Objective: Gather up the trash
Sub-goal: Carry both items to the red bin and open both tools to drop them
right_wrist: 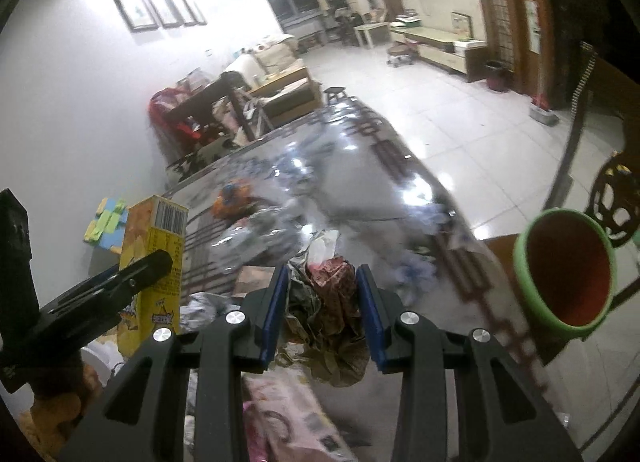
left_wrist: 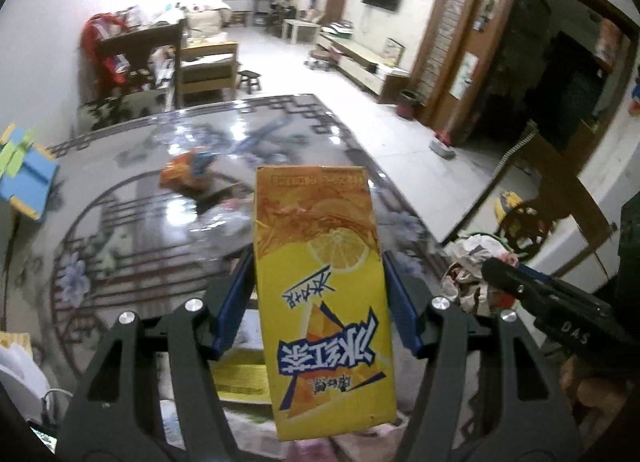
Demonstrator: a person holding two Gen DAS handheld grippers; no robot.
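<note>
The left gripper [left_wrist: 320, 298] is clamped on a yellow drink carton [left_wrist: 320, 294], its blue pads [left_wrist: 236, 302] pressing the carton's two narrow sides and holding it above the glossy patterned table [left_wrist: 120, 230]. The carton is upside down to the camera: big blue and white Chinese characters run across its lower part, a lemon slice is printed near the middle, and a line of small print along the far edge is too blurred to read. The right gripper [right_wrist: 322, 302] is closed around a crumpled wad of wrappers [right_wrist: 328, 302], brown and red paper bunched between its blue pads [right_wrist: 276, 310] and hanging just over the table edge.

Only the left wrist view shows the carton's front; the right wrist view shows its side instead, with a barcode on the upper end and the other gripper's black finger across it. The letters "DAS" can be read on the right gripper's body in the left view. An orange and blue snack wrapper [left_wrist: 188, 174] lies farther out on the table, well apart from both grippers. Only the right view shows a green cup with a red inside [right_wrist: 568, 274], off to the right, and more torn paper [right_wrist: 416, 266] scattered on the table.
</note>
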